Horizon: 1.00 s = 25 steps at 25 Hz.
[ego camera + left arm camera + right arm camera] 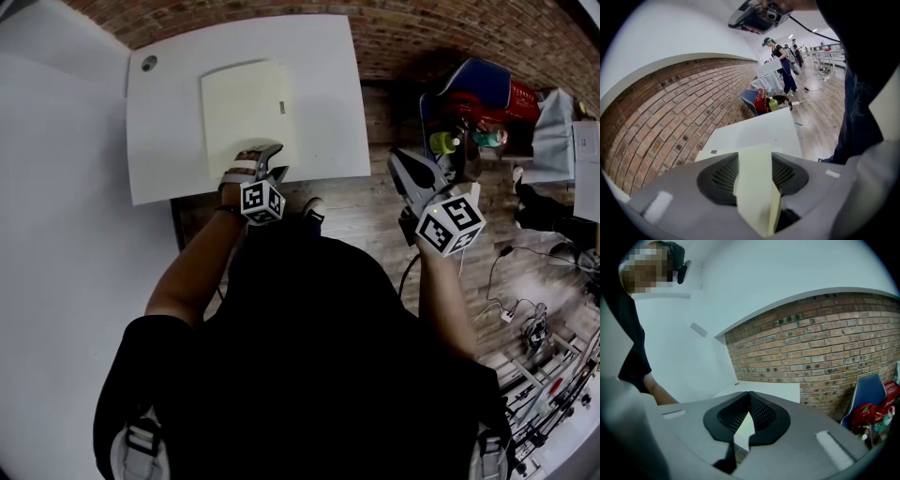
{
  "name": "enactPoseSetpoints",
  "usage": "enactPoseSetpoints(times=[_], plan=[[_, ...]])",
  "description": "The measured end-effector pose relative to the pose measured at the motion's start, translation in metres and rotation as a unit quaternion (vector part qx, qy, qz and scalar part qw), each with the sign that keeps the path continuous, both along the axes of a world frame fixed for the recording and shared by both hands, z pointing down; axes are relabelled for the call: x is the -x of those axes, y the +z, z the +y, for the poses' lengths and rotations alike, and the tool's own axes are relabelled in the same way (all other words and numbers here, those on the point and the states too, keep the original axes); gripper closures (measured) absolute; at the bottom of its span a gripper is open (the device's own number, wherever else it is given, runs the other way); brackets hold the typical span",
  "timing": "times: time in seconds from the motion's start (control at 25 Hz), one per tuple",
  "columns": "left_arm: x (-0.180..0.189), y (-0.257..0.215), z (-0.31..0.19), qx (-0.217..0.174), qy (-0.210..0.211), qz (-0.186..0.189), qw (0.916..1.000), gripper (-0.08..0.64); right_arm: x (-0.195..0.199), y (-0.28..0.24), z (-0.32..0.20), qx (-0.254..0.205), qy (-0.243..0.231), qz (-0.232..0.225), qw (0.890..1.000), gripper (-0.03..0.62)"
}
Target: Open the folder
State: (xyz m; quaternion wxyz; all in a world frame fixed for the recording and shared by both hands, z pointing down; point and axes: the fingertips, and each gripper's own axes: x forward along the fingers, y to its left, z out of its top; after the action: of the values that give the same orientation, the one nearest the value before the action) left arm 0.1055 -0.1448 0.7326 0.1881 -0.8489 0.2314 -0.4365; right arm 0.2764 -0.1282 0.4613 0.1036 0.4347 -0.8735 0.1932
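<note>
In the head view, the left gripper (271, 155) is reaching over the near edge of the white table (328, 94). It is biting the near edge of the pale yellow folder (246, 103), which is lying flat and stretching away from its tips. The step in hand is likely lifting the cover. To do it well, the person should probably be swinging the edge up in an arc about the fold, not dragging it back off the table. The left forearm (192, 272) is angling forward and inward, and the wrist is tipping the tool downward. The right gripper (403, 164) is hovering to the right of the table, well apart from the folder, over the wood floor (356, 211) and pointing only slightly down.

In the left gripper view, the jaws are standing partway closed and pinching a sheet of the folder (754, 187), which is running up between the pads. A second layer is showing at the sheet's right edge, so it is unclear whether the cover alone is caught. Gripping only the top leaf would matter here.

In the right gripper view, the jaw tips are meeting with nothing held. The table is lying beyond them, with a brick wall (825, 348) behind. This free tool could be pinning the lower leaf so the folder is not sliding.
</note>
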Motion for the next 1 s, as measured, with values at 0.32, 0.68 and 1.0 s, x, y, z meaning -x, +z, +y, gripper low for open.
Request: enactPoseSetpoints(times=[0.32, 0.68, 1.0], plan=[[0.004, -0.028, -0.003, -0.008, -0.014, 0.038, 0.9991, 0.445, 0.007, 0.002, -0.008, 0.001, -0.021, -0.001, 1.0, 0.589], [0.024, -0.06, -0.001, -0.021, -0.045, 0.093, 0.9944, 0.509, 0.03, 0.001, -0.013, -0.002, -0.046, -0.002, 0.999, 0.589], [0.043, -0.095, -0.007, -0.031, -0.081, 0.131, 0.9875, 0.53, 0.052, 0.002, -0.018, -0.002, -0.069, -0.002, 0.998, 0.589]])
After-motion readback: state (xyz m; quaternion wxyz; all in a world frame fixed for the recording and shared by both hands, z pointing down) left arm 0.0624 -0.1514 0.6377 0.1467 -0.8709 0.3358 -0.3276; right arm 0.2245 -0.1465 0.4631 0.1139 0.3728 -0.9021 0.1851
